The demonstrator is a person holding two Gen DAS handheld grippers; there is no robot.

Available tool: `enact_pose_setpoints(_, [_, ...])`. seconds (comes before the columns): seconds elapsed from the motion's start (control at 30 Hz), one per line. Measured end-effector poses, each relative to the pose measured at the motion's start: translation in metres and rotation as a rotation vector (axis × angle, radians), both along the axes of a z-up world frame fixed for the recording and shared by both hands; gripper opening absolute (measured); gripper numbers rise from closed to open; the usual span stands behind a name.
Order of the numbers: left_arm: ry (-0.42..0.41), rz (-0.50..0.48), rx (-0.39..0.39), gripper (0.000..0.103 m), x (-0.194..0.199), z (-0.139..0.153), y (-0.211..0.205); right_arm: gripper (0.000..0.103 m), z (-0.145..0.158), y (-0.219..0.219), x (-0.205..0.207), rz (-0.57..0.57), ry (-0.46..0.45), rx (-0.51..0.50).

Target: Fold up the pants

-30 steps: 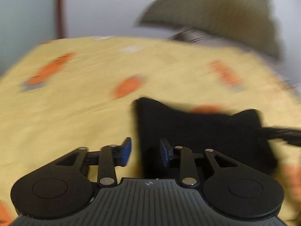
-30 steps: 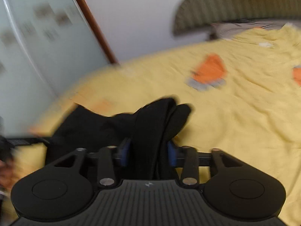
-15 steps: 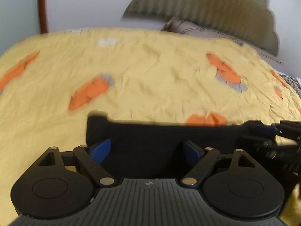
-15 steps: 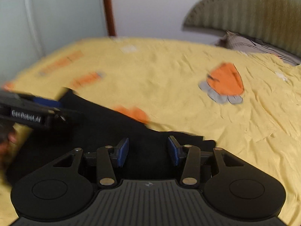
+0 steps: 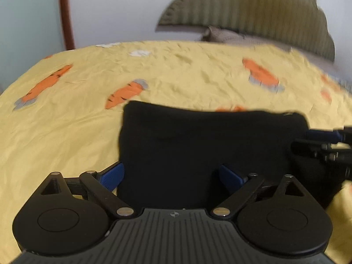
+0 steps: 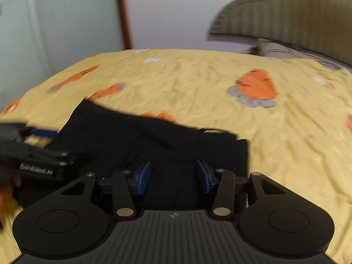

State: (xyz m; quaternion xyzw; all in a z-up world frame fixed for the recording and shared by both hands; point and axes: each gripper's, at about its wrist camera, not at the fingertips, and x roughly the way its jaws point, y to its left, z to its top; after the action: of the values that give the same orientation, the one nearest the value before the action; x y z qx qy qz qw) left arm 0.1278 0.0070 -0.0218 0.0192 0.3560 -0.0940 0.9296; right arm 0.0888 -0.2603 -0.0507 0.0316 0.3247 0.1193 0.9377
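The black pants (image 5: 198,145) lie folded into a flat rectangle on the yellow bedspread; they also show in the right wrist view (image 6: 140,145). My left gripper (image 5: 171,176) is open wide, its blue pads on either side of the near left part of the pants, holding nothing. My right gripper (image 6: 173,177) is open over the near right part of the pants, empty. The right gripper shows at the right edge of the left wrist view (image 5: 325,145), and the left gripper at the left edge of the right wrist view (image 6: 33,154).
The pants rest on a bed with a yellow carrot-print cover (image 5: 176,74). A padded headboard (image 5: 253,11) and a pillow (image 6: 292,51) are at the far side. A wall and a brown door frame (image 6: 123,13) stand beyond the bed.
The right gripper let go of the bunched pants and opened. The left gripper opened wide. The pants went from a held bundle to a flat folded rectangle on the bed.
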Motion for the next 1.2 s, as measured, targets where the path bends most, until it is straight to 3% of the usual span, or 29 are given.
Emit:
enact_pose_setpoints(0.1, [0.003,0.054,-0.036,0.103,-0.022,-0.002,0.007,0.046,-0.002,0.003,-0.025,0.057,0.008,0.054])
enact_pose_setpoints(0.17, [0.047,0.055,0.001,0.103,-0.022,-0.016,0.001,0.046,-0.016,0.007,-0.031,0.055,0.028,0.029])
enact_pose_setpoints(0.37, [0.055,0.096,-0.007,0.102,-0.022,-0.017,0.001,0.047,-0.006,0.011,-0.047,-0.080,-0.013,0.025])
enact_pose_setpoints(0.43, [0.035,0.097,0.014,0.102,-0.025,-0.018,-0.002,0.050,-0.006,0.012,-0.054,-0.053,-0.008,0.091])
enact_pose_setpoints(0.47, [0.027,0.099,0.021,0.102,-0.026,-0.019,-0.004,0.057,-0.009,0.016,-0.055,-0.044,0.002,0.092])
enact_pose_setpoints(0.67, [0.024,0.104,0.030,0.102,-0.032,-0.019,-0.004,0.060,-0.012,0.033,-0.061,-0.080,-0.018,-0.037])
enact_pose_setpoints(1.07, [0.013,0.099,0.049,0.102,-0.042,-0.016,-0.007,0.067,-0.011,0.040,-0.072,-0.114,-0.029,-0.067])
enact_pose_setpoints(1.2, [0.013,0.109,0.051,0.102,-0.045,-0.016,-0.008,0.077,-0.015,0.042,-0.074,-0.120,-0.034,-0.079])
